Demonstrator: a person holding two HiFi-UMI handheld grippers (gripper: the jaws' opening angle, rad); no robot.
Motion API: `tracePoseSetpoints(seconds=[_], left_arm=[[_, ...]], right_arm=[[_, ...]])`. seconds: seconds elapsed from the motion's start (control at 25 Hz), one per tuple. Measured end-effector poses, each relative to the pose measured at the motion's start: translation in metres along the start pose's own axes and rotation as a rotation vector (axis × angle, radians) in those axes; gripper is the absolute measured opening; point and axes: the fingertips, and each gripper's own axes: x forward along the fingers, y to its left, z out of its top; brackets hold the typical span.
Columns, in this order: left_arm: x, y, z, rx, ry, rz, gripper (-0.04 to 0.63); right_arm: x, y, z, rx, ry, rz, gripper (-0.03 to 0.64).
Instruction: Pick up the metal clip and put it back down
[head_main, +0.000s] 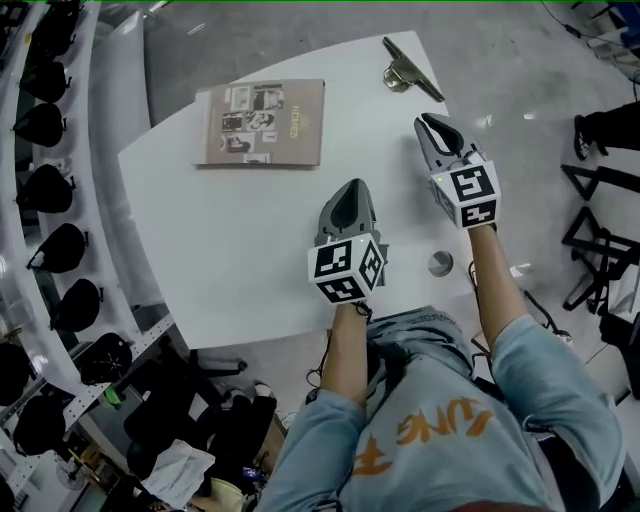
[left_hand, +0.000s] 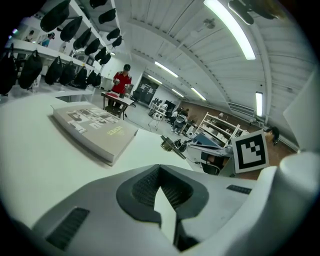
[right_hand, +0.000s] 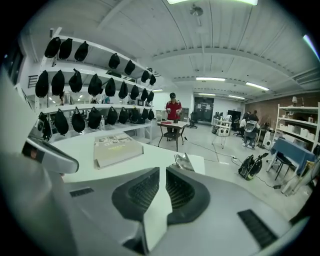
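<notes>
The metal clip (head_main: 408, 70) lies on the white table (head_main: 250, 240) near its far edge, a silver body with a long dark handle. My right gripper (head_main: 437, 124) hovers just short of it, shut and empty, pointing at the clip. In the right gripper view the clip (right_hand: 183, 161) shows just beyond the jaws. My left gripper (head_main: 350, 196) sits at the table's middle, shut with nothing in it. From the left gripper view the clip (left_hand: 172, 145) is farther off to the right, and the right gripper's marker cube (left_hand: 249, 151) is in sight.
A grey book (head_main: 260, 122) lies flat at the far left of the table. A round cable hole (head_main: 441, 263) sits near the front edge. Shelves of black caps (head_main: 60, 250) run along the left. Black stands (head_main: 600, 240) are on the floor at right.
</notes>
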Motion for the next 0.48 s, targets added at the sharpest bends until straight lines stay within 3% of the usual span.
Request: tracePoseSetpoints(seconds=[0.32, 0.48], left_arm=[[0.009, 0.019, 0.006, -0.053, -0.008, 0.028, 0.009], [0.012, 0.027, 0.008, -0.069, -0.009, 0.043, 0.009]], right_arm=[[0.034, -0.014, 0.010, -0.077, 0.010, 0.017, 0.037], [0.051, -0.020, 0.010, -0.139, 0.045, 0.014, 0.097]])
